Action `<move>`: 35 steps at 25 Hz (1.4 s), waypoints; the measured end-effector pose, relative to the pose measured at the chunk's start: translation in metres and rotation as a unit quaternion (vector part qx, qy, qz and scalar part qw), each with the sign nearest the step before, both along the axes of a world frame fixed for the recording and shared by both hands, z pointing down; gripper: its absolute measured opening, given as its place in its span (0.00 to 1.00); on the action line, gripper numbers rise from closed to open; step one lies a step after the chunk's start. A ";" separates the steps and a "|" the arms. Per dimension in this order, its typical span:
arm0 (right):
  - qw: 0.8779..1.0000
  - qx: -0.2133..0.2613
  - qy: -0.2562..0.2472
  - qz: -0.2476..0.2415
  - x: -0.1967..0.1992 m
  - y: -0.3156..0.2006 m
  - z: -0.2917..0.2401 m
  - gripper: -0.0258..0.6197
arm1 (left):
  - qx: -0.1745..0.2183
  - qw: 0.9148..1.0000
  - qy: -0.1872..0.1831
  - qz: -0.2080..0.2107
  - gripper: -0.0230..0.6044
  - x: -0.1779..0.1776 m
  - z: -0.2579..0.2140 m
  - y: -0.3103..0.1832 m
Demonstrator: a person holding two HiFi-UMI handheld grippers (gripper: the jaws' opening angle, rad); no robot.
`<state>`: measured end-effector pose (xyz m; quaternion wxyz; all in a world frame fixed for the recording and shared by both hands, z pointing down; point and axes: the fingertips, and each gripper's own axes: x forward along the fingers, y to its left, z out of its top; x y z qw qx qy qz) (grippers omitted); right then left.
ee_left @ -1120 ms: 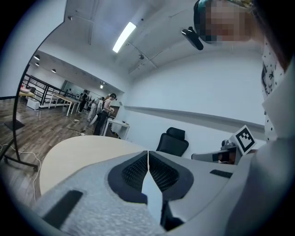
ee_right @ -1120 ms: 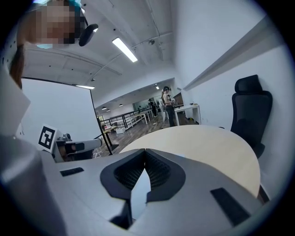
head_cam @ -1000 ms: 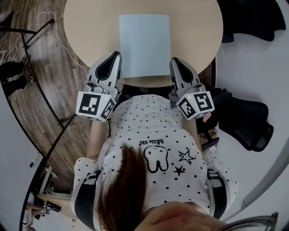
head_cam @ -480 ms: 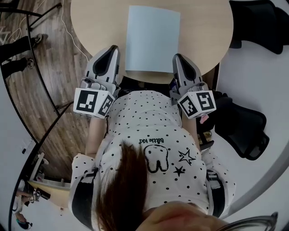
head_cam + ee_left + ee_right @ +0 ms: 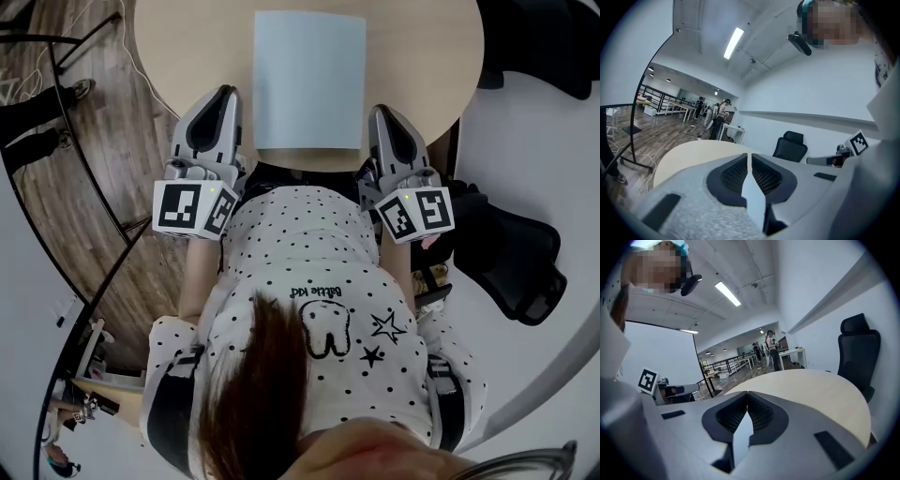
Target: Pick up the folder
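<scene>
Head view | pale blue flat rectangular folder (image 5: 309,80) lies flat on round light wooden worktop (image 5: 187,56), by its near edge | left gripper (image 5: 223,94), right gripper (image 5: 382,112): jaws closed, empty, flanking it at that edge | likely best: open jaws, pinch folder's near edge | containers: none seen

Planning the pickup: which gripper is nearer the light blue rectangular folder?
Right. Right gripper is beside the light blue folder's right edge; left gripper stands farther off its left edge.
</scene>
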<state>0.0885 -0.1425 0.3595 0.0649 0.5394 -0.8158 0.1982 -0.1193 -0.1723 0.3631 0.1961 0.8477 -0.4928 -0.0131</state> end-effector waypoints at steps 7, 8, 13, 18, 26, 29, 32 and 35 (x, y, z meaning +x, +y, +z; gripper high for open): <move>1.000 0.006 -0.003 0.014 0.021 -0.012 0.004 0.05 | -0.011 1.000 -0.006 0.008 0.09 0.017 0.006 -0.012; 1.000 0.004 -0.004 0.015 0.022 -0.013 0.006 0.05 | -0.012 1.000 -0.005 0.009 0.13 0.018 0.007 -0.014; 1.000 -0.002 -0.008 0.012 0.024 -0.019 0.015 0.05 | -0.021 1.000 -0.005 0.007 0.20 0.019 0.017 -0.021; 1.000 0.004 -0.008 0.009 0.028 -0.027 0.016 0.05 | -0.027 0.999 -0.021 0.018 0.22 0.025 0.032 -0.028; 1.000 0.001 -0.015 0.019 0.045 -0.039 0.022 0.19 | -0.040 0.999 -0.018 0.025 0.26 0.041 0.040 -0.041; 1.000 -0.007 -0.013 0.016 0.045 -0.045 0.030 0.24 | -0.050 0.998 -0.020 0.017 0.26 0.036 0.047 -0.044; 1.000 -0.015 -0.014 0.013 0.045 -0.052 0.037 0.27 | -0.059 0.998 -0.022 0.012 0.27 0.033 0.052 -0.047; 1.000 -0.022 -0.017 0.009 0.042 -0.057 0.040 0.28 | -0.070 0.997 -0.022 0.014 0.30 0.033 0.056 -0.048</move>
